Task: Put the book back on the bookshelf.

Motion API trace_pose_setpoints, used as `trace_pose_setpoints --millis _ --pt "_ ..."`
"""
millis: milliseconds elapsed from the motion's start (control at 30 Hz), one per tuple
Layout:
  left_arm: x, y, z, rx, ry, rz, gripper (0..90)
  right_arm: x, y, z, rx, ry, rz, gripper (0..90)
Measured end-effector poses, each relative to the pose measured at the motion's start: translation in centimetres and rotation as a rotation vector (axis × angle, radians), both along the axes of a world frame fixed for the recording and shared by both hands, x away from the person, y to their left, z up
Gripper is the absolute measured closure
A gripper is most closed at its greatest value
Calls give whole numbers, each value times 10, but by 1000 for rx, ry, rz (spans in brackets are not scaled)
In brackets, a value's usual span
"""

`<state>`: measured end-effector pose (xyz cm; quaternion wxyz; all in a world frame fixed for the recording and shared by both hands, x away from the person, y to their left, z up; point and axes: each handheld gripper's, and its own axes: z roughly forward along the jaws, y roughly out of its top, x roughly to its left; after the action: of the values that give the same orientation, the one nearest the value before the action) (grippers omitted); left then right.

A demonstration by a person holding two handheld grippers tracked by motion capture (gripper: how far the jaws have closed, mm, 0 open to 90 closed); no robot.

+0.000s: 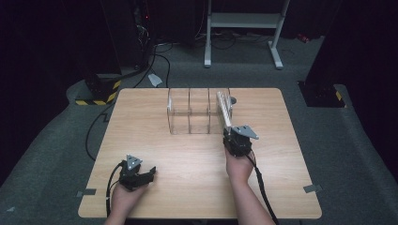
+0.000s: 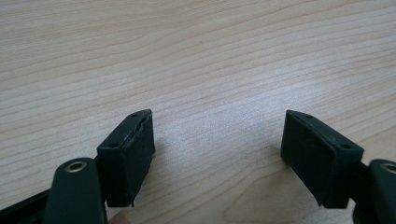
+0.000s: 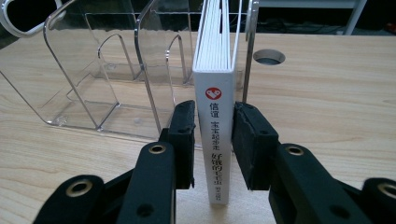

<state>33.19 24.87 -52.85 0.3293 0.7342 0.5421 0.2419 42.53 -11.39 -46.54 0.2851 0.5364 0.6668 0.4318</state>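
A white book (image 3: 214, 74) with a red heart mark and dark characters on its spine stands on edge, its far part inside the rightmost slot of a clear acrylic rack (image 3: 93, 70). My right gripper (image 3: 214, 116) is shut on the book, one pad pressing each cover near the spine. From the high view the book (image 1: 225, 110) leans out of the rack (image 1: 190, 112) toward my right gripper (image 1: 233, 133). My left gripper (image 1: 141, 176) rests near the table's front left, open, with bare wood between the pads (image 2: 130, 154).
The rack's other slots hold nothing. A round cable hole (image 1: 233, 100) lies in the wooden table (image 1: 281, 187) just right of the rack. Past the far edge are grey carpet, black cables and a white metal stand (image 1: 244, 21).
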Motion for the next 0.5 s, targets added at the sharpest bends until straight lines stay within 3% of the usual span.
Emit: trace_pose_setpoints --millis 300,500 --pt "0 0 0 0 0 0 260 0 -1 -2 37 9 -11 717" --pt "0 0 0 3 2 -2 260 -1 0 -2 33 10 -15 715"
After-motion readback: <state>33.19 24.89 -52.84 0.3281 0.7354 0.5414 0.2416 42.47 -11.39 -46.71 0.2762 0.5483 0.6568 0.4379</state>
